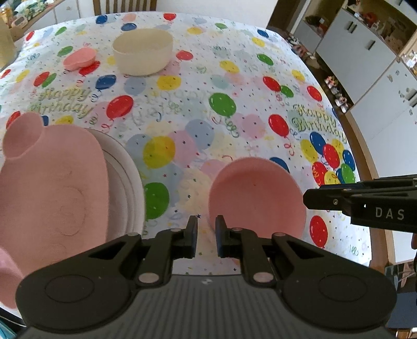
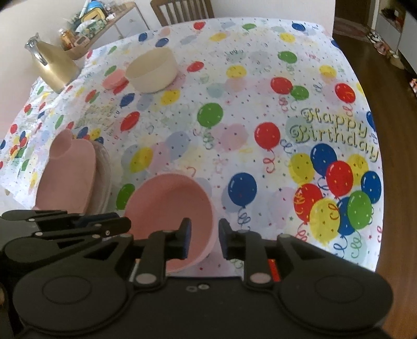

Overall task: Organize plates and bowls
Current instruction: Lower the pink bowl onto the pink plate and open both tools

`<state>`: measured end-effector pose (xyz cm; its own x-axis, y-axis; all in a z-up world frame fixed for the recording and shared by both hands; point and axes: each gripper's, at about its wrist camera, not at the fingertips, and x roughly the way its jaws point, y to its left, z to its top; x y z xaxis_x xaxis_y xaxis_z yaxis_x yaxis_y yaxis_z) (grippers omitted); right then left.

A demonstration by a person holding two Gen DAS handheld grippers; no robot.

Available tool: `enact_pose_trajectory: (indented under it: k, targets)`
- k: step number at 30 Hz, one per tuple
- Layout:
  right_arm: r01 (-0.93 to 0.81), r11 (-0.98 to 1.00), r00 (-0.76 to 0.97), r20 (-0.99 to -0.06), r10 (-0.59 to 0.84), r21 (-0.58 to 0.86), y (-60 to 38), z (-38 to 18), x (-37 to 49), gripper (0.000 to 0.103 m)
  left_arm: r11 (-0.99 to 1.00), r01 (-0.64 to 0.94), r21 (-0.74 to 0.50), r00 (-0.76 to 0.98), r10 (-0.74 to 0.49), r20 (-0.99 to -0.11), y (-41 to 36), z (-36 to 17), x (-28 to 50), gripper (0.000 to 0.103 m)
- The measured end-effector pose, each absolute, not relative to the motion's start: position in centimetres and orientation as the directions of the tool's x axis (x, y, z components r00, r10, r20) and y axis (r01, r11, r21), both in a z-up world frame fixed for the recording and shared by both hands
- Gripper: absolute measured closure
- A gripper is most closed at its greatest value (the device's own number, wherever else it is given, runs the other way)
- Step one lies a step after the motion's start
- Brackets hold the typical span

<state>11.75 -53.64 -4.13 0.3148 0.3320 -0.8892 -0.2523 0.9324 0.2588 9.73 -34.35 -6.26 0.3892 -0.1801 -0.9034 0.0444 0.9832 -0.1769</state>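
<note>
A pink bowl stands near the table's front edge. My right gripper is open with its jaws on either side of the bowl's near right rim. My left gripper is open and empty just left of that bowl. A pink bear-eared plate lies on a white plate at the front left. A cream bowl and a small pink dish sit at the far side.
The table carries a balloon-print cloth. A golden jug stands at the far left corner. A wooden chair stands behind the table. White cabinets line the right wall.
</note>
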Motion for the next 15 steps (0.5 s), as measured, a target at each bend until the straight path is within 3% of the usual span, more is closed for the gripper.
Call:
enact_pose_trajectory:
  k: [5, 8, 10, 12, 14, 15]
  targets:
    - [-0.280, 0.923, 0.341, -0.872, 0.351, 0.262, -52.9, -3.0, 12.1, 0.072, 0.981, 0.025, -0.193, 0.435, -0.185, -0.881, -33.1, -4.9, 9.7, 0.087]
    - [-0.297, 0.919, 0.362, -0.860, 0.359, 0.259, -52.3, -2.2, 12.5, 0.069, 0.980, 0.015, -0.197, 0.477, -0.180, -0.860, -32.3, -3.8, 9.8, 0.073]
    - [-0.312, 0.914, 0.377, -0.849, 0.370, 0.260, -51.8, -1.5, 12.9, 0.069, 0.980, 0.013, -0.197, 0.505, -0.176, -0.845, -31.8, -3.1, 10.1, 0.052]
    - [-0.327, 0.911, 0.398, -0.837, 0.375, 0.252, -51.2, -0.9, 13.2, 0.068, 0.982, 0.005, -0.188, 0.539, -0.161, -0.827, -31.1, -2.4, 10.4, 0.041]
    - [-0.337, 0.909, 0.419, -0.825, 0.379, 0.246, -50.6, -0.2, 13.6, 0.059, 0.982, 0.003, -0.187, 0.560, -0.156, -0.814, -30.3, -1.8, 11.0, 0.041]
    - [-0.338, 0.910, 0.433, -0.819, 0.378, 0.241, -50.4, 0.1, 13.8, 0.048, 0.982, 0.003, -0.189, 0.563, -0.158, -0.811, -30.0, -1.7, 11.4, 0.041]
